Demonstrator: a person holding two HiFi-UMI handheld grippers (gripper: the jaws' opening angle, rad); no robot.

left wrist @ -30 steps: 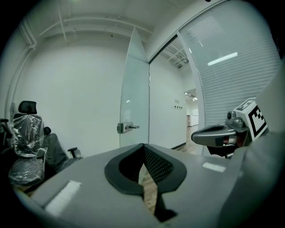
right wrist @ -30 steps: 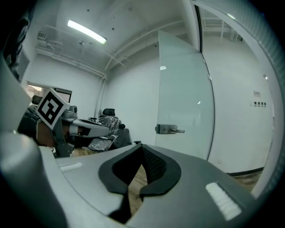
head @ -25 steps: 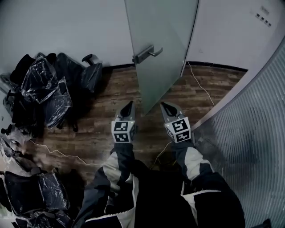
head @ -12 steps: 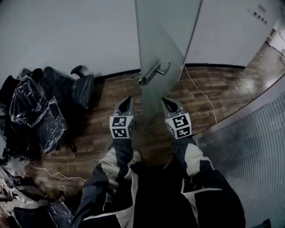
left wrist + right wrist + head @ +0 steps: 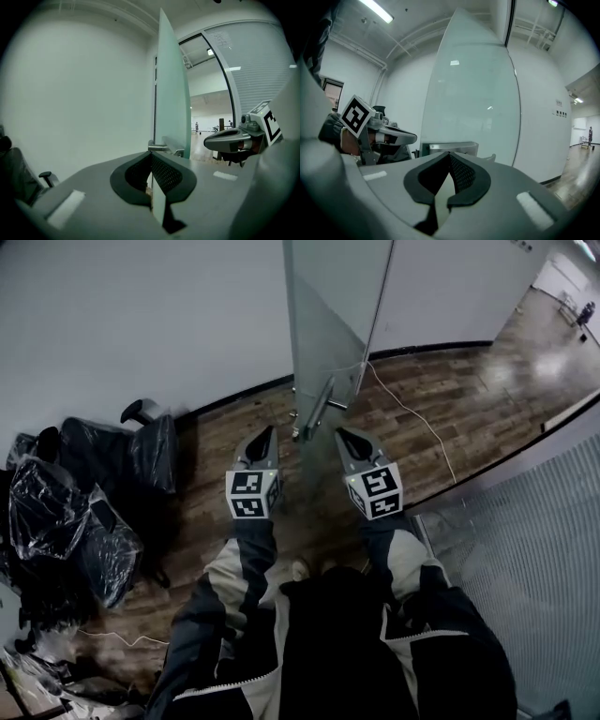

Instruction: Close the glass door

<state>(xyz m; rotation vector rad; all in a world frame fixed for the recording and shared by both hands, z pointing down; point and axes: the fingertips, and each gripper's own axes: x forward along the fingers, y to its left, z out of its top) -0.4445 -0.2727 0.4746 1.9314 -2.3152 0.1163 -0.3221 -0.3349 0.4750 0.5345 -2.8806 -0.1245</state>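
The frosted glass door (image 5: 328, 324) stands open and nearly edge-on straight ahead, its metal lever handle (image 5: 314, 409) sticking out toward me. My left gripper (image 5: 265, 435) is just left of the handle and my right gripper (image 5: 345, 437) just right of it, one on each side of the door's edge. Neither touches it. Both are shut with nothing in them. In the left gripper view the door (image 5: 171, 93) and handle (image 5: 164, 147) rise just beyond the closed jaws. The right gripper view faces the door's broad pane (image 5: 473, 93) with the handle plate (image 5: 452, 147) close ahead.
Office chairs wrapped in plastic (image 5: 84, 502) are piled at the left along the white wall (image 5: 141, 324). A white cable (image 5: 412, 423) trails over the wooden floor right of the door. A curved ribbed glass wall (image 5: 525, 549) runs down the right side.
I have moved forward to the door. Both grippers came closer to the handle, and the door's edge now stands between them. The chairs slid toward the lower left.
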